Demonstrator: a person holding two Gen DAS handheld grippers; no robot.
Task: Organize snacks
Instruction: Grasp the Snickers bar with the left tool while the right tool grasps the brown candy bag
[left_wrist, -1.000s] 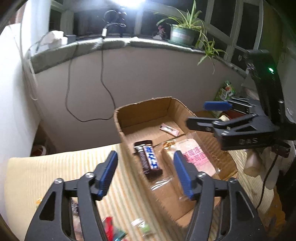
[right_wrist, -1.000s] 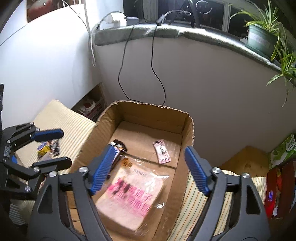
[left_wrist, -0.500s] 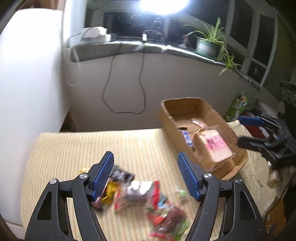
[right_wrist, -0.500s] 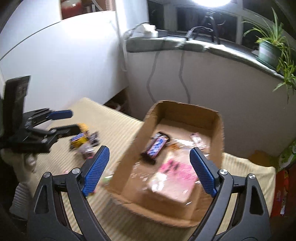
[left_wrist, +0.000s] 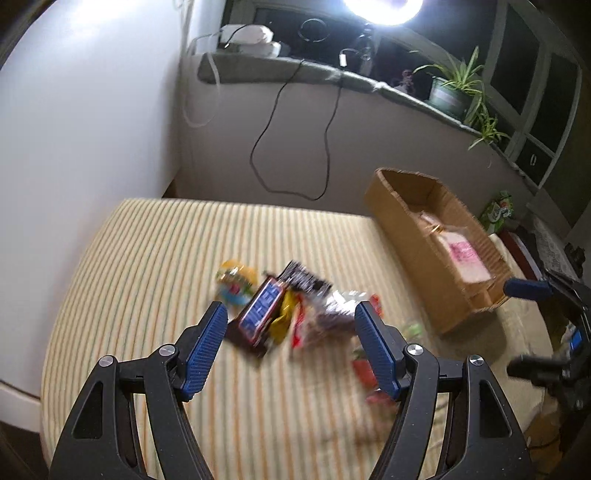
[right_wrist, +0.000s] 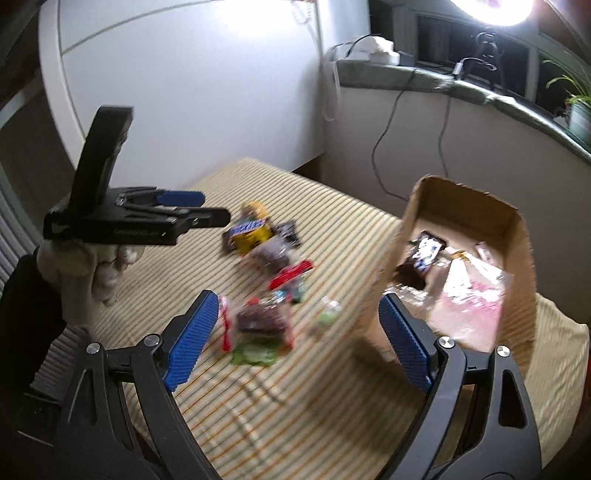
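Over the striped surface (left_wrist: 147, 266) hangs the left gripper (left_wrist: 291, 347), fingers spread wide and holding nothing, with the loose pile of snacks (left_wrist: 295, 314) lying right between and ahead of them. A dark bar with blue lettering (left_wrist: 260, 317) sits at the near left of that pile, a yellow packet (left_wrist: 236, 280) beyond it, red wrappers (left_wrist: 365, 369) toward the right, all blurred. Off to the right stands the cardboard box (left_wrist: 413, 236), apart from the pile, with a clear bag bearing a pink label (left_wrist: 463, 254) inside. From the right wrist view, the right gripper (right_wrist: 295, 343) is released too, nothing between its fingers, hovering near the box's near wall; a dark bar (right_wrist: 424, 254) lies in the box beside the pink-labelled bag. A greenish packet (right_wrist: 258, 332) rests just ahead of the right gripper on the surface
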